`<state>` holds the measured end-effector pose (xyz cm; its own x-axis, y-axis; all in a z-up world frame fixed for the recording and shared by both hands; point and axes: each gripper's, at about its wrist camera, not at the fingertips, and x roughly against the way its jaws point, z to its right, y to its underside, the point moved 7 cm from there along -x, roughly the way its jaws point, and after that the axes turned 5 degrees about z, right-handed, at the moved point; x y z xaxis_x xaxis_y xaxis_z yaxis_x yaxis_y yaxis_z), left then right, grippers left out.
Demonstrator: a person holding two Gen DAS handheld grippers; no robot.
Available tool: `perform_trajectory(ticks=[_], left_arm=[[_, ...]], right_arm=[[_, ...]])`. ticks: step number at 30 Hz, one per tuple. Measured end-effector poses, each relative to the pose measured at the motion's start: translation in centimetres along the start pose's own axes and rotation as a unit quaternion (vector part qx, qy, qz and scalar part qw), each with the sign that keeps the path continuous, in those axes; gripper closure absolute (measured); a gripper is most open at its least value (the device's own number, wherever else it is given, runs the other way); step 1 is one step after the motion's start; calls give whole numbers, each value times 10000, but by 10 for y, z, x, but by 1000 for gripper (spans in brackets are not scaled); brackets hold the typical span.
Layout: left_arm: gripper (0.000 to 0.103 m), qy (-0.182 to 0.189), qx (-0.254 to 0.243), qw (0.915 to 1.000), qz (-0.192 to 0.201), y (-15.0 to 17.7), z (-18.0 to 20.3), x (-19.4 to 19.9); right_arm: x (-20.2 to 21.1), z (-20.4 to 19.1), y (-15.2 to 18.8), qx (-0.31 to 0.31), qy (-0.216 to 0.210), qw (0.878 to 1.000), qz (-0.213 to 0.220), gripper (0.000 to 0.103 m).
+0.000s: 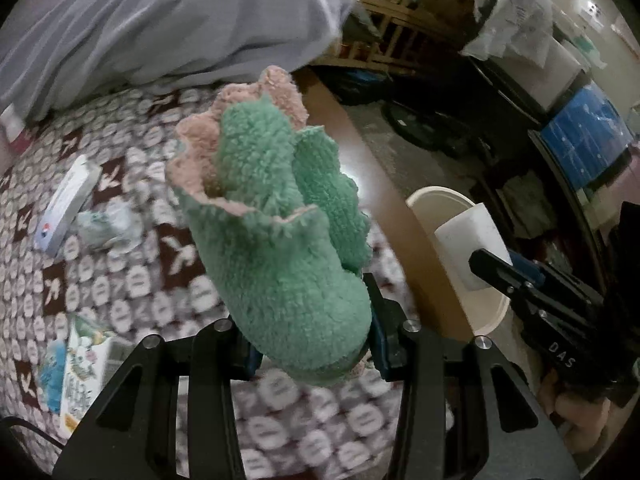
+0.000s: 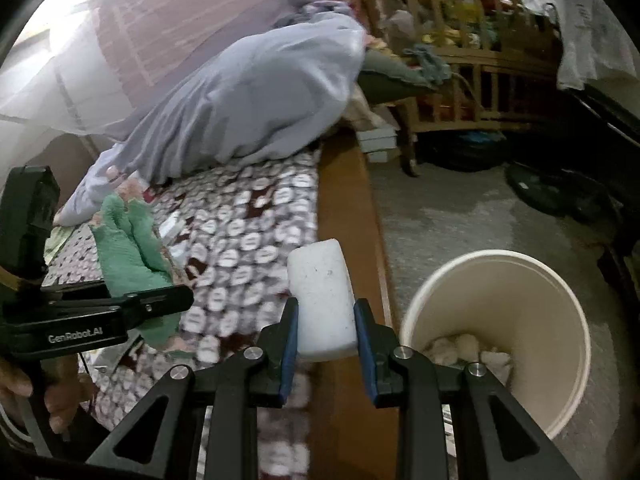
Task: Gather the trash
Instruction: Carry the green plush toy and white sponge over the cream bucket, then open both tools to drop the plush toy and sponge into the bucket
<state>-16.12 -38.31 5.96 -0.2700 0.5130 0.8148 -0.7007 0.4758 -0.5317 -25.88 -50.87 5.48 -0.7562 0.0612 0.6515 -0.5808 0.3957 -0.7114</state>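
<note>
Trash bucket [image 2: 496,340] sits on the floor just beside the wooden bed edge [image 2: 348,208], white crumpled bits in its bottom. On the patterned bedspread [image 1: 132,280]: a small white box [image 1: 66,204], a crumpled wrapper [image 1: 106,224], a booklet [image 1: 76,372], a grey duvet [image 1: 168,20] behind. Both your grippers angle downward. Your left gripper [image 1: 310,350] is clamped on a green fuzzy sock [image 1: 276,216] over the bed. Your right gripper [image 2: 325,334] grips a white foam block [image 2: 324,300] above the bed edge, near the bucket
</note>
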Motion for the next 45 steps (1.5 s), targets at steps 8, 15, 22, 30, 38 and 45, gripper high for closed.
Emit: perform_trajectory(ticks=[8,15,22,30,38,45], left_arm=[[63,270,-260,9992,-139,-4,46,-17],[63,463,-418,9976,-307,-7,76,-34],[63,646,-620,9951,-410,-9,112,-50],[63,738,-759,9930,-526,-10,140,-69],[63,844,-769,9918,-581,-11,151,-81],[63,966,-727,9907,-623,-9,154,-88]], right_arm=[[13,42,9,-263,309,9992,3,77],[22,79,15,-534,565,9970,37,77],[29,110,22,-743,746,9944,27,77],[33,139,31,-1002,898,9909,-23,77],[33,154,37,-1144,992,9885,-56,77],[32,160,41,-1213,1014,9874,-73,77]])
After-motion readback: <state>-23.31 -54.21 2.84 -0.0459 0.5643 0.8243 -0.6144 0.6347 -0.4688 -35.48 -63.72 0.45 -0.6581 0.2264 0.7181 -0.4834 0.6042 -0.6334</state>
